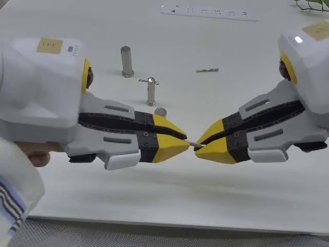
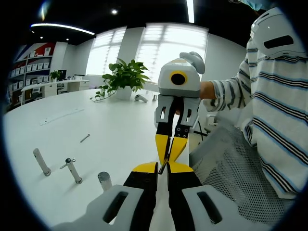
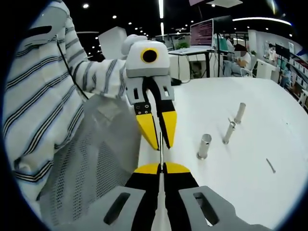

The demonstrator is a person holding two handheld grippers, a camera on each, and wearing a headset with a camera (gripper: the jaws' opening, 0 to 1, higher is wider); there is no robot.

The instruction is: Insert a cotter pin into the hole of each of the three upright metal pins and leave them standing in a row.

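Observation:
A thin cotter pin [image 1: 194,144] [image 3: 161,153] sticks out of my right gripper [image 1: 198,148] [image 3: 161,166], which is shut on it. My left gripper [image 1: 187,141] [image 2: 162,168] faces it tip to tip, its jaws a narrow gap apart around the pin's free end. Three metal pins stand upright beyond the left gripper. The far one [image 1: 126,62] [image 2: 41,161] is bare. The middle one [image 1: 150,91] [image 2: 73,169] carries a cotter pin through its top. The near one [image 1: 160,111] [image 3: 204,146] is partly hidden behind the left gripper in the head view.
A loose cotter pin [image 1: 207,70] [image 3: 271,165] lies on the white table right of the upright pins. A white power strip [image 1: 209,11] runs along the far edge. The table's front edge [image 1: 169,222] is close below the grippers.

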